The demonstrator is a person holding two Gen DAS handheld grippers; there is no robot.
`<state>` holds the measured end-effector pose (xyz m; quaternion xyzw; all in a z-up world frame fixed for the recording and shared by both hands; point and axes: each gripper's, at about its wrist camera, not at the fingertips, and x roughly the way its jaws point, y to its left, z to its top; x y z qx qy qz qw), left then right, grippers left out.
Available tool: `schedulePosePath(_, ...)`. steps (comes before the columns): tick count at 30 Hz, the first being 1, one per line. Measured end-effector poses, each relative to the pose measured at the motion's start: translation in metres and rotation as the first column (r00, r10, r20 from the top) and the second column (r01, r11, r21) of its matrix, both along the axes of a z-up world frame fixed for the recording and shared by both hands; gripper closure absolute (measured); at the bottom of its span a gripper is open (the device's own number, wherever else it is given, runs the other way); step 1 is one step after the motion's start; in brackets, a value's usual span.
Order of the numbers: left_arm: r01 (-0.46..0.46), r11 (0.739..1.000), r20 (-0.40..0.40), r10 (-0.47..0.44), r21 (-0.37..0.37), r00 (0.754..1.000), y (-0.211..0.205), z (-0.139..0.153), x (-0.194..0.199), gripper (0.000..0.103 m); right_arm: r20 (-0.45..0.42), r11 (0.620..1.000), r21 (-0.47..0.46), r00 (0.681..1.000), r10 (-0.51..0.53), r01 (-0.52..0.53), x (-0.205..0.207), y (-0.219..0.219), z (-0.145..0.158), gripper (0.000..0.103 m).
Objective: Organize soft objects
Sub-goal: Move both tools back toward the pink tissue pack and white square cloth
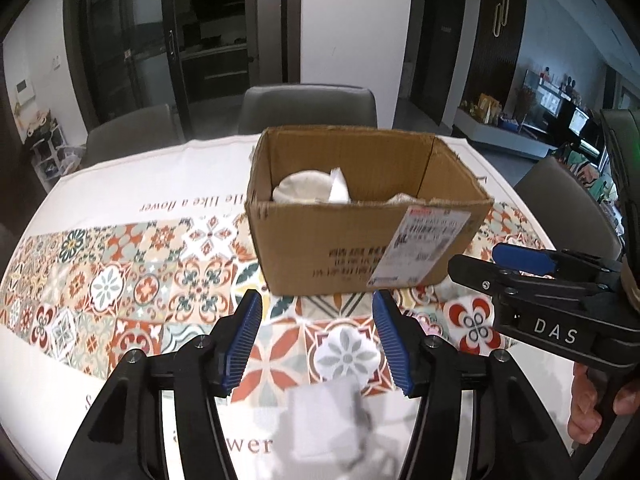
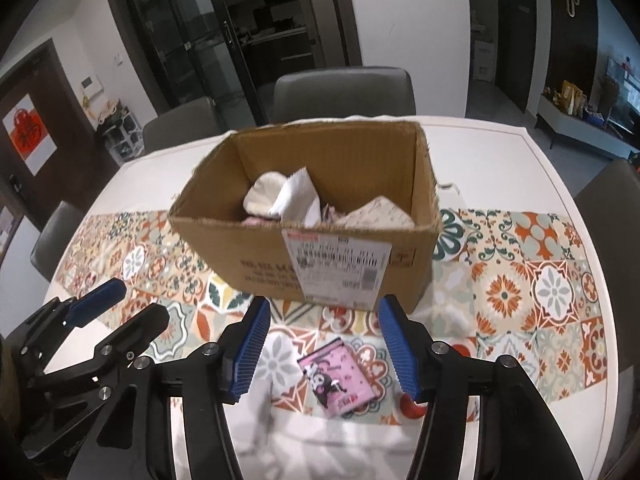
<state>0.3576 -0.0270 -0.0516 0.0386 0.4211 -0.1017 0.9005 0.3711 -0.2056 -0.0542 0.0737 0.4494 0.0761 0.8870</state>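
An open cardboard box [image 1: 360,256] [image 2: 260,256] stands on the table and holds a cream soft item [image 1: 302,186] [image 2: 262,194], white cloth [image 2: 294,198] and a patterned pouch [image 2: 378,216]. My left gripper [image 1: 318,308] is open above a blurred white soft packet [image 1: 326,420] on the tablecloth. My right gripper [image 2: 324,316] is open above a pink cartoon packet [image 2: 340,376] lying in front of the box. The right gripper also shows at the right edge of the left wrist view [image 1: 492,260], and the left gripper at the left edge of the right wrist view [image 2: 136,300].
A patterned tile runner [image 1: 120,280] [image 2: 540,280] covers the white tablecloth. Grey chairs [image 1: 308,108] [image 2: 344,92] stand behind the table, another at the right [image 2: 612,200]. A shipping label [image 2: 340,268] is on the box front.
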Motion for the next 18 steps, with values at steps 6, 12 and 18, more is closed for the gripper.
schedulePosePath(6,-0.015,1.000,-0.048,0.016,0.006,0.999,0.002,-0.013,-0.011,0.045,-0.039,0.999,-0.013,0.999,0.036,-0.036,-0.008,0.007,-0.010,0.045)
schedulePosePath(12,-0.017,1.000,-0.098,0.019,0.018,0.995,0.001,-0.027,-0.019,0.044,-0.092,0.996,-0.028,0.993,0.077,-0.080,-0.011,0.012,-0.024,0.045)
schedulePosePath(18,-0.019,1.000,-0.150,0.022,0.023,0.988,0.000,-0.043,-0.024,0.043,-0.152,0.993,-0.030,0.982,0.108,-0.114,-0.014,0.012,-0.041,0.045)
